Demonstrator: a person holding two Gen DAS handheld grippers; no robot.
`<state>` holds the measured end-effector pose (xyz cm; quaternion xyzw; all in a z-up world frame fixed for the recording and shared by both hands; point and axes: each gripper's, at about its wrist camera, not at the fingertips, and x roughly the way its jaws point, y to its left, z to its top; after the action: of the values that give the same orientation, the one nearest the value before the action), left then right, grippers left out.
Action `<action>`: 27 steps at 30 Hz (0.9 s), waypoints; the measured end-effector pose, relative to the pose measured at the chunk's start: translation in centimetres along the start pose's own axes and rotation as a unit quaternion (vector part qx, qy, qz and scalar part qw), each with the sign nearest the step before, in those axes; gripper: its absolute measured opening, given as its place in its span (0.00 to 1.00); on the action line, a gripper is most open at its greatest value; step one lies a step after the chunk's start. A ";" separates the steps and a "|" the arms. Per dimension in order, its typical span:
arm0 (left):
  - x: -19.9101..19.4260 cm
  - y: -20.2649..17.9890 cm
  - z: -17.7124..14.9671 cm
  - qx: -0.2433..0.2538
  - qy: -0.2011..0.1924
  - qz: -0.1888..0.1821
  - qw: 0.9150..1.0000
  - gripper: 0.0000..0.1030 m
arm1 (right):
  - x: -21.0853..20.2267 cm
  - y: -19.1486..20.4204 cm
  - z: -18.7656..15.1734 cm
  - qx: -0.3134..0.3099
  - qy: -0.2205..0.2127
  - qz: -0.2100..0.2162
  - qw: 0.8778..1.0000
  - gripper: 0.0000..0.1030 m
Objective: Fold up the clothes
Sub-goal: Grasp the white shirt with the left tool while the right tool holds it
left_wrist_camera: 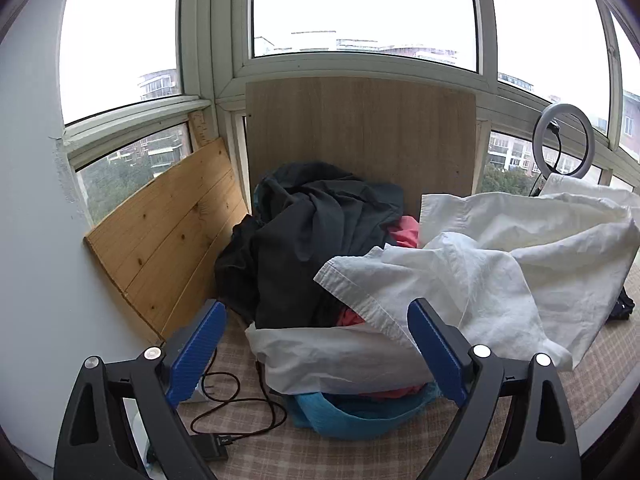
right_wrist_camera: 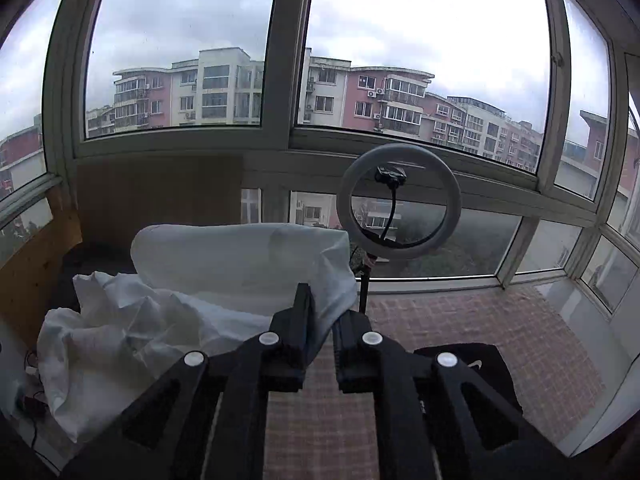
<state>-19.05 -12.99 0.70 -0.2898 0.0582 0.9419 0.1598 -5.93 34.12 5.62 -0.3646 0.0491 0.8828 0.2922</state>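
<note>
The left gripper (left_wrist_camera: 316,344) stands with its jaws spread wide and empty, blue pads facing a heap of laundry: a dark garment (left_wrist_camera: 308,232) on top, red cloth (left_wrist_camera: 406,230) beneath it, a blue bag (left_wrist_camera: 348,412) underneath. Only this view shows the heap, the wooden boards (left_wrist_camera: 360,136) against the window and a black cable (left_wrist_camera: 236,400) on the checked mat (left_wrist_camera: 280,452).

The right gripper (right_wrist_camera: 320,316) has its jaws nearly together, pinching an edge of the white garment (right_wrist_camera: 240,264), which hangs raised over the pile. Only its view shows the ring light (right_wrist_camera: 398,202) in full and a black item (right_wrist_camera: 472,364) on the mat. No legible writing in either view.
</note>
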 end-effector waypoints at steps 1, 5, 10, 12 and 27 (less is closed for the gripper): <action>0.8 -1.4 0.0 0.014 0.007 -0.015 1.000 0.90 | 3.0 -1.9 -3.1 0.025 0.063 -0.013 0.998 0.12; 3.5 -7.2 -0.6 0.054 0.047 -0.068 0.995 0.90 | 6.9 -6.6 -12.0 0.102 0.141 0.018 0.985 0.15; 5.7 -11.6 -2.6 0.069 0.082 -0.073 0.992 0.90 | 9.2 -1.0 -12.2 0.007 0.144 0.073 0.987 0.65; 6.3 -13.0 -3.8 0.069 0.101 -0.064 0.990 0.90 | 10.9 1.2 -11.2 -0.044 0.135 0.071 0.987 0.69; 14.7 -16.0 -10.1 0.015 0.228 0.037 0.973 0.07 | 21.6 7.1 -12.8 -0.139 0.189 0.253 0.939 0.04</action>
<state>-19.88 3.97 -16.23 -0.4920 0.1178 0.8553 0.1118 -14.22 34.80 -19.14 -0.5372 0.0704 0.8405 -0.0090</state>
